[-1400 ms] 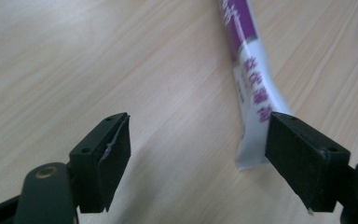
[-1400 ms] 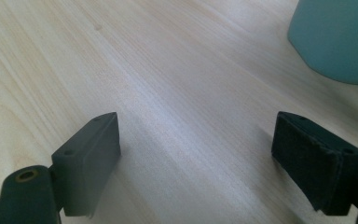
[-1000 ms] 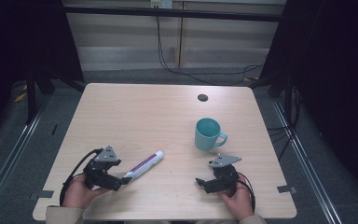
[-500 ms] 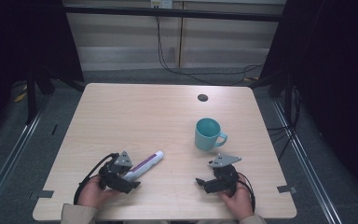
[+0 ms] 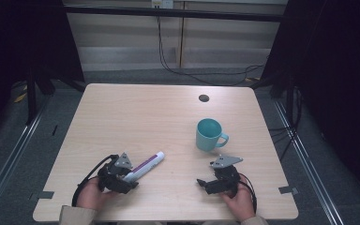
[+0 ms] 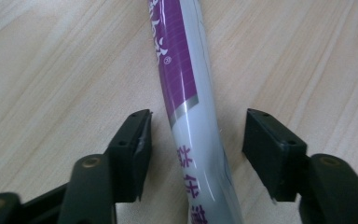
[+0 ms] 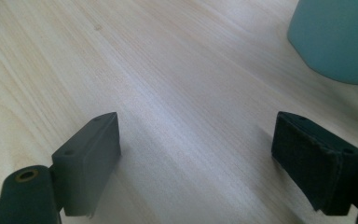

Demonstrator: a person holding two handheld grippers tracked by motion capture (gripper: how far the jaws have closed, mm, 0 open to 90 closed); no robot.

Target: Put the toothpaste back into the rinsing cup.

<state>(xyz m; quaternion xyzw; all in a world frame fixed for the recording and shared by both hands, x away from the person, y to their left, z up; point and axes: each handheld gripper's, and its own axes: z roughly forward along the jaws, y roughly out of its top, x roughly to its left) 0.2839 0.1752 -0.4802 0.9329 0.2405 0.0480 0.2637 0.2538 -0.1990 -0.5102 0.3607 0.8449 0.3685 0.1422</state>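
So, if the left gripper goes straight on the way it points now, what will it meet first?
The left gripper is open, its jaws on either side of the purple and white tube lying on the table. Going straight on, it would likely meet that tube first.

We see a white tube (image 5: pixel 145 165) with a broad purple band and purple lettering along its length. It lies flat on the table (image 5: pixel 136 112), near the front edge and toward the front left corner. It rests at a slant, its capped end pointing away from the front edge and toward the table's middle. In the left gripper view the tube (image 6: pixel 186 93) runs up the frame, glossy, with a silver stripe ending the purple band.
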